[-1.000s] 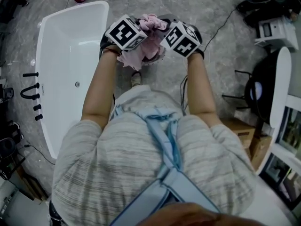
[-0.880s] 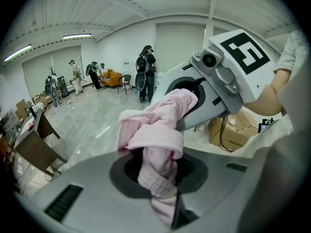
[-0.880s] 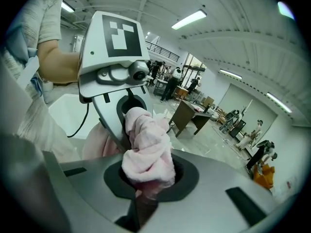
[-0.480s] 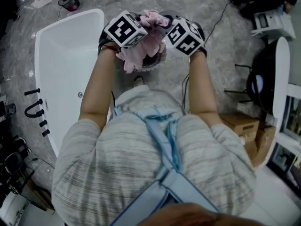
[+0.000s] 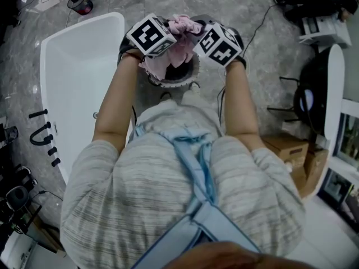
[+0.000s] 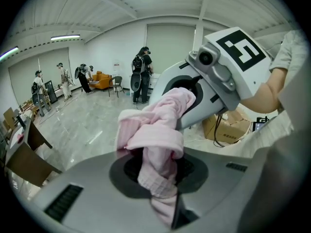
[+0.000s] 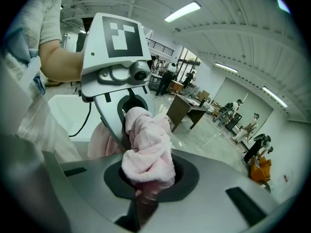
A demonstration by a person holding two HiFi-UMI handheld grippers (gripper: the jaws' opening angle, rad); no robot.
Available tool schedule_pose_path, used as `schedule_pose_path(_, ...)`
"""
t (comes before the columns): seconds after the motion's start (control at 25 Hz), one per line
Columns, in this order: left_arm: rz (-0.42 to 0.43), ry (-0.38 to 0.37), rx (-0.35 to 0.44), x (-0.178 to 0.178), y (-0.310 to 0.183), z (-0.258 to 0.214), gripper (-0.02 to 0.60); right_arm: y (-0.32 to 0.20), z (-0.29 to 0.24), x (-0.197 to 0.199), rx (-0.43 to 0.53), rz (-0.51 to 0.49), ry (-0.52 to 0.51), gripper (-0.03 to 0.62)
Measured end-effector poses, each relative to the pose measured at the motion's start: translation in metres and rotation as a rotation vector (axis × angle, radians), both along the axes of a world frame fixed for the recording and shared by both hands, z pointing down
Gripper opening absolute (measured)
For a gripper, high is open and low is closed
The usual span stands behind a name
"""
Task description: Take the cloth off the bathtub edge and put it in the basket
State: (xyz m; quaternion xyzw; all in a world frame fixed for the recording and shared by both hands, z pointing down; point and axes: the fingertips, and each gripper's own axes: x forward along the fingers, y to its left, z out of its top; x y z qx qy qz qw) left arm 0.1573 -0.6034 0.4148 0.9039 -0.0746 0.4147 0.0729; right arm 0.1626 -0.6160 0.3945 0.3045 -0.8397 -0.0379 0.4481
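Note:
A pink cloth [image 5: 178, 38] hangs bunched between my two grippers, held up in front of the person. My left gripper [image 5: 168, 32] is shut on one end of the cloth [image 6: 155, 144]; my right gripper [image 5: 193, 35] is shut on the other end [image 7: 146, 152]. Directly below the cloth stands a round grey basket [image 5: 168, 82], whose rim shows under the hanging folds. The white bathtub [image 5: 84, 83] lies to the left, its edge bare. In each gripper view the other gripper faces it closely, with cloth stretched between.
Black taps [image 5: 42, 136] stand on the floor by the tub's left side. A black cable [image 5: 263, 29] trails over the marble floor at the right. A cardboard box [image 5: 291, 156] and a dark round stand [image 5: 308, 102] are at the right. Several people stand far off in the hall [image 6: 141, 76].
Both grippers, still holding the cloth, have stayed together while the view shifted; the basket now shows more fully under the hanging cloth.

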Motion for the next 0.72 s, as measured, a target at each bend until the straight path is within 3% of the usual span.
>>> schedule_pose_path(0.32,0.014,-0.047,-0.08,0.009,-0.004,0.061,0.077,-0.006,0.063,0.01,-0.152,-0.01,0.003,0.048)
schedule_pose_path(0.72,0.024,-0.094,-0.142,0.015,-0.005,0.105,0.077,-0.007,0.113,0.016,-0.222,-0.053,0.077,0.048)
